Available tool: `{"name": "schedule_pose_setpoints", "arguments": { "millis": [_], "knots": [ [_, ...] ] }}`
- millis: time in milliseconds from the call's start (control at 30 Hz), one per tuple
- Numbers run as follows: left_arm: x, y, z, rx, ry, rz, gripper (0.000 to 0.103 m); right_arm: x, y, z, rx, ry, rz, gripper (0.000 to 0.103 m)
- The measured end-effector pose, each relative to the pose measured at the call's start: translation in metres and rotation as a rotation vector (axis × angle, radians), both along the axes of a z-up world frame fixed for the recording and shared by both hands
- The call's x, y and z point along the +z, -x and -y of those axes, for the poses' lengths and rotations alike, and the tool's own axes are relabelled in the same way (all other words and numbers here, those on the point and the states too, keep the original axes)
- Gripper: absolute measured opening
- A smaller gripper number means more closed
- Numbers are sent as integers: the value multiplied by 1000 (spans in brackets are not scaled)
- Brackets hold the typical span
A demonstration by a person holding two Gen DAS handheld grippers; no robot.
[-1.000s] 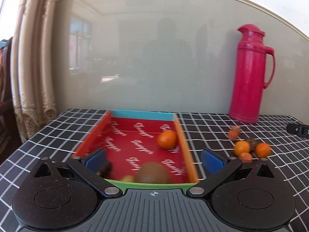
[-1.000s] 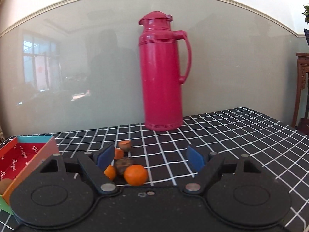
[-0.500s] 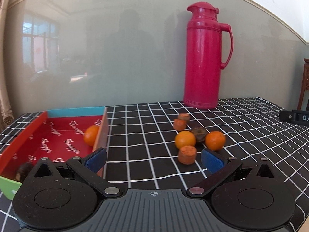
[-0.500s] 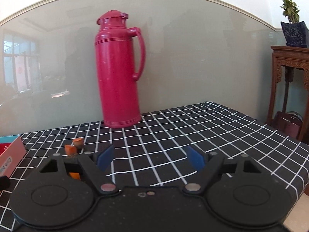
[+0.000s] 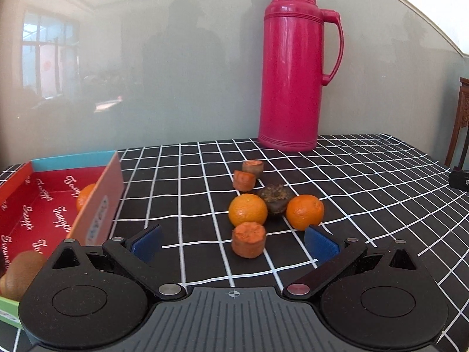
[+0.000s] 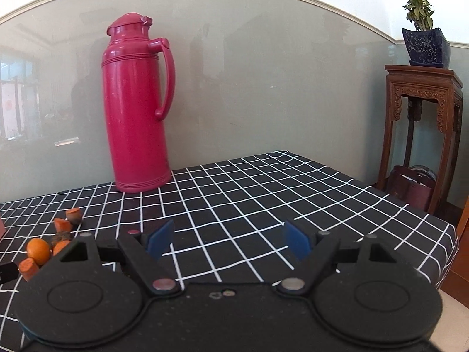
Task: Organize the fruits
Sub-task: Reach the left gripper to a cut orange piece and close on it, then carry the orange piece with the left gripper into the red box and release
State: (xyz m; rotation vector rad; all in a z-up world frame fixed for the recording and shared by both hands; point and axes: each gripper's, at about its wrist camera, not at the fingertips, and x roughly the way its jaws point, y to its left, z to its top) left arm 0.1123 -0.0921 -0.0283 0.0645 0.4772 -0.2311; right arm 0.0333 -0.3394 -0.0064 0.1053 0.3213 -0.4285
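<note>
Inside, the red box repeats white script lettering, unreadable.

Between the spread left tongs lies a cut orange piece, with two oranges and a dark fruit packed close behind it, blocking a straight path ahead. The box wall stands just left, and the flask rises at the back. Ahead of the right tongs the surface lies bare to its edge.

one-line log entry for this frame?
left tool: open, facing carrot chunk | right tool: open, empty | tray: orange, kiwi
</note>
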Motion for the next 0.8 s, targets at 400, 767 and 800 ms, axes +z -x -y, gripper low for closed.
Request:
{"name": "schedule_pose_setpoints", "arguments": {
  "millis": [400, 767, 800],
  "knots": [
    [-13, -29, 18, 6, -13, -91, 70, -7, 6, 21, -36, 12, -32, 81],
    [-16, -30, 20, -5, -22, -119, 31, -8, 1, 17, -28, 10, -49, 81],
    [-15, -28, 18, -5, -22, -115, 31, -8, 1, 17, -28, 8, -50, 81]
  ]
}}
